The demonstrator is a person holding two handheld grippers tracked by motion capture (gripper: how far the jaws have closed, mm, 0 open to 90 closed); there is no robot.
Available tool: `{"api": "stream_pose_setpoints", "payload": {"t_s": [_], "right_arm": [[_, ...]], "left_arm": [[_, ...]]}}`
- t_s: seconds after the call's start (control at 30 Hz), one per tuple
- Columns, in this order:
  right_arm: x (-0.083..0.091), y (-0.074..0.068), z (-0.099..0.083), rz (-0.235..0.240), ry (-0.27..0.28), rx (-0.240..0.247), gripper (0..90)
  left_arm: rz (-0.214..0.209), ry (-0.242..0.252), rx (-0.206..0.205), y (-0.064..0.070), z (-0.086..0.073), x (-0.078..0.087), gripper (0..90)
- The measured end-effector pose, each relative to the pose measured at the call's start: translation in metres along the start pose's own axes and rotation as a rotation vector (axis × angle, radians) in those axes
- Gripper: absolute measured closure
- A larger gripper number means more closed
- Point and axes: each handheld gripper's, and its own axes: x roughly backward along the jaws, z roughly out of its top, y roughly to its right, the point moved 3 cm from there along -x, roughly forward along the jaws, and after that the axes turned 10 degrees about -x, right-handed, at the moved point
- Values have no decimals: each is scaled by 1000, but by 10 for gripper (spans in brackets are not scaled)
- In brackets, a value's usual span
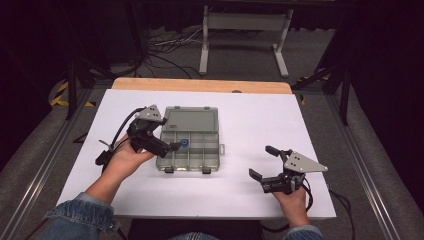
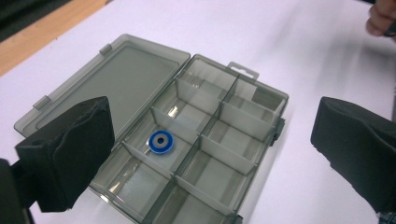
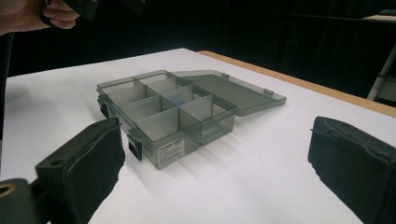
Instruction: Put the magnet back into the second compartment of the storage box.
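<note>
We're holding the left gripper point(image 1: 172, 146) over the left side of the compartment box point(image 1: 192, 150) in the high view, jaws spread wide w/ nothing between them. The blue ring point(image 1: 184, 142) is sitting in a compartment on the box's left half, just beside the gripper tip. The box's lid point(image 1: 191, 119) is lying flat open on the far side, on the white table point(image 1: 260, 120). Our right gripper point(image 1: 263, 161) is hovering well apart from the box, over bare table to the right, jaws also wide, empty.

In the left gripper view we're looking down btwn the two black jaws, far apart, at the box point(image 2: 224, 140). The blue ring point(image 2: 161, 142) is lying flat in a compartment next to the hinge side, in the lid-side row, touching neither jaw. The lid point(image 2: 112, 79) is lying open at upper left.

In the right gripper view we're seeing the box point(image 3: 163, 116) from its latch side, the jaws standing wide to either side of the frame, gripping nothing. The lid point(image 3: 233, 91) is lying open behind it. A bit of blue is showing through the dividers, too blurred to say more. The other hand point(image 3: 37, 13) is showing at top left.
</note>
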Motion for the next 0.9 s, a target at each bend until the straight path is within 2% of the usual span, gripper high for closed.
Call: {"api": "stream_pose_setpoints", "payload": {"t_s": [0.17, 0.3, 0.57, 0.7, 0.73, 0.77, 0.9], "right_arm": [[-1, 0, 0, -1, 2, 1, 33], [0, 0, 0, -2, 3, 1, 30], [-1, 0, 0, 2, 7, 3, 28], [0, 0, 0, 4, 12, 4, 27], [0, 0, 0, 4, 14, 4, 27], [0, 0, 0, 2, 15, 4, 27], [0, -1, 0, 3, 15, 7, 25]], "left_arm": [[15, 48, -18, 8, -7, 8, 5], [23, 118, -10, 14, -16, 16, 4], [98, 238, -23, 22, -37, 31, 5], [112, 304, 4, 25, -50, 36, 6], [112, 304, 4, 25, -50, 36, 6], [113, 336, 18, 25, -57, 39, 5], [138, 377, 18, 26, -66, 43, 5]]}}
